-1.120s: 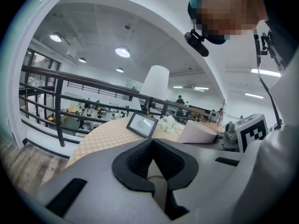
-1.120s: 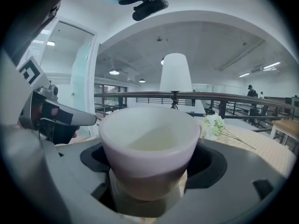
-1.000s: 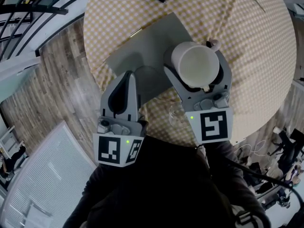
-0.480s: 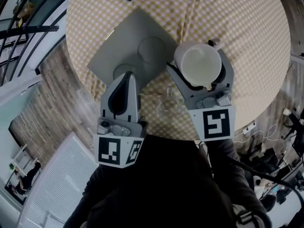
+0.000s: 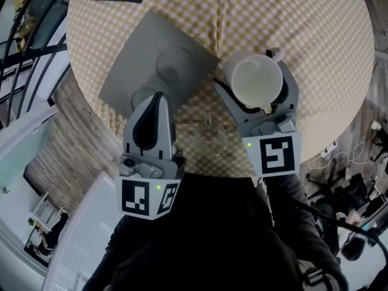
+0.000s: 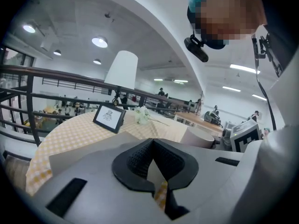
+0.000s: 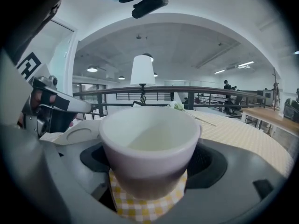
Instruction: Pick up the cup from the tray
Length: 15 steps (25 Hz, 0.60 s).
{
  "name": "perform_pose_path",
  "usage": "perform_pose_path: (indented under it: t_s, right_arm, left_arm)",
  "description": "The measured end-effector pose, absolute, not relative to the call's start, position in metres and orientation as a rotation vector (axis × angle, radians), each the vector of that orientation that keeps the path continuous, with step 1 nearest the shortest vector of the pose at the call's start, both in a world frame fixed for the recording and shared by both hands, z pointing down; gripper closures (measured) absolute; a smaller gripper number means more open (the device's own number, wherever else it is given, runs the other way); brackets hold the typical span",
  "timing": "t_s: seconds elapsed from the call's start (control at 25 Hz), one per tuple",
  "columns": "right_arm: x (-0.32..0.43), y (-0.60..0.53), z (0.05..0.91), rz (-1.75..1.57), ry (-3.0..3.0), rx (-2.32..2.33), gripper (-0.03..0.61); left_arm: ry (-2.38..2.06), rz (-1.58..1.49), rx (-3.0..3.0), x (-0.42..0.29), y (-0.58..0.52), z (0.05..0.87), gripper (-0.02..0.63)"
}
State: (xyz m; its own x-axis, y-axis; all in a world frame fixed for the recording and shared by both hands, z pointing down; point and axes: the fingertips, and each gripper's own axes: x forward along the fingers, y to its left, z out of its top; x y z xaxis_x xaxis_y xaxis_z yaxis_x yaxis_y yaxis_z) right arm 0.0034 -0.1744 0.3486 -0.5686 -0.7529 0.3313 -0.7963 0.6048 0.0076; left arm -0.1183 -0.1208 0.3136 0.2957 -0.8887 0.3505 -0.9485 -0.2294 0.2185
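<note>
One hand-held gripper (image 5: 252,76) clamps the cup (image 7: 148,146).

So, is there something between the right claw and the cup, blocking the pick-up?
Nothing visible does. The cup already sits between the jaws of the right claw, which are closed on its sides. It is clear of the tray, to that tray's right in the head view, over the checked tablecloth.

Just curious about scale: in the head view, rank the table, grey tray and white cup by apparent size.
Largest to smallest:
table
tray
cup
The cup is held up, probably nearer the camera, yet looks smallest.
</note>
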Motion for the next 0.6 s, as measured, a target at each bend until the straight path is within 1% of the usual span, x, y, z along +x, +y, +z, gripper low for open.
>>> perform_pose_path:
  t_s: [0.6]
  right_arm:
    - [0.010,-0.186,0.397,0.264,-2.457,1.232,0.181]
  left_arm:
    - [-1.581,0.235,2.192,-0.119,-0.141,0.329,0.607]
